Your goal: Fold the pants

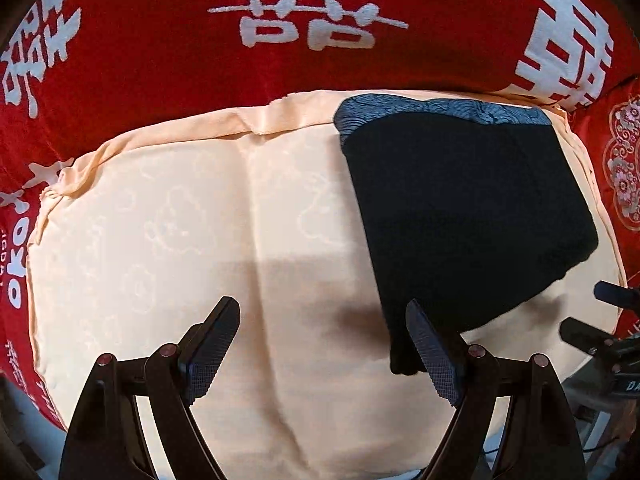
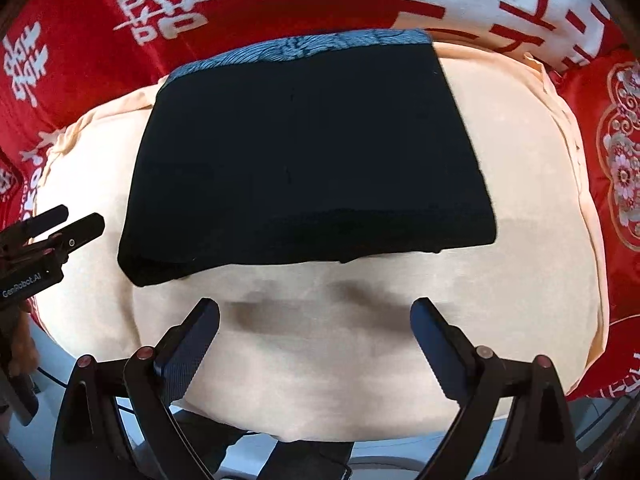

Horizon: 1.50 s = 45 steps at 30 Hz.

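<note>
The black pants [image 2: 304, 152] lie folded into a compact block on a cream cloth [image 2: 520, 208], with the blue-grey patterned waistband [image 2: 304, 46] along the far edge. My right gripper [image 2: 315, 304] hovers open over bare cloth just in front of the pants' near fold, with nothing between its fingers. In the left wrist view the pants [image 1: 460, 208] are on the right half of the cloth [image 1: 160, 220]. My left gripper [image 1: 321, 304] is open and empty, and its right finger [image 1: 432, 352] is level with the pants' near left corner. Each gripper shows at the edge of the other's view.
A red bedspread [image 1: 160, 40] with large white characters lies under and around the cream cloth. A red cushion [image 2: 624, 168] with floral embroidery sits at the right. The cloth's near edge [image 2: 320, 432] drops off to pale floor and dark gear below.
</note>
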{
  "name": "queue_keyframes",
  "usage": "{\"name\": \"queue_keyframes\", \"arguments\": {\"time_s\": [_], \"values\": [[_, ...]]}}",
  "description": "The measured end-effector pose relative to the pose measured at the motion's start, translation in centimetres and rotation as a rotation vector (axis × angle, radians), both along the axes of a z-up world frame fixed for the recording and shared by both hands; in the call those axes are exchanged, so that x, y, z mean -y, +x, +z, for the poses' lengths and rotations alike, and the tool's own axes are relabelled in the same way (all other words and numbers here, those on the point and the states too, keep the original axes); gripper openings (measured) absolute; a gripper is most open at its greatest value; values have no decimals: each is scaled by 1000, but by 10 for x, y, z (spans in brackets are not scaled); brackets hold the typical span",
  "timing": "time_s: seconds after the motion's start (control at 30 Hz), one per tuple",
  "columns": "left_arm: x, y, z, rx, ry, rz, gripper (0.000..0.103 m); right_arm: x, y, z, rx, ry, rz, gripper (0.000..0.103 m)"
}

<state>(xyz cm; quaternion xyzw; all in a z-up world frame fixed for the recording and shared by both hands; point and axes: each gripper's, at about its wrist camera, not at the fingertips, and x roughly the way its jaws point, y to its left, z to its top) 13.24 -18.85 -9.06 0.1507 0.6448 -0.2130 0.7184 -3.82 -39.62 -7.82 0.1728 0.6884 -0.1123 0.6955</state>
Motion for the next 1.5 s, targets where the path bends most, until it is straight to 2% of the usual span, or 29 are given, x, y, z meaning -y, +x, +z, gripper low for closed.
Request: {"name": "queue_keyframes", "arguments": {"time_s": [0.17, 0.47, 0.6, 0.73, 0.9, 1.17, 1.27, 1.5], "values": [[1, 13, -6, -7, 9, 56, 86, 23, -4, 7, 13, -21, -24, 97], [18, 39, -7, 5, 32, 132, 86, 95, -7, 13, 5, -24, -105, 97], [29, 51, -8, 13, 32, 156, 86, 120, -7, 6, -11, -22, -122, 97], [39, 53, -12, -21, -4, 166, 86, 136, -5, -3, -6, 3, -140, 97], [51, 52, -19, -45, 5, 147, 86, 153, 0, -16, 2, 44, -159, 97], [49, 59, -31, -123, -59, 150, 86, 164, 7, -31, 27, 126, -133, 97], [45, 62, -43, -212, -128, 150, 86, 167, 11, -38, 59, 195, -127, 97], [41, 69, -64, -351, -253, 132, 86, 173, 24, -55, 109, 333, -99, 97]]}}
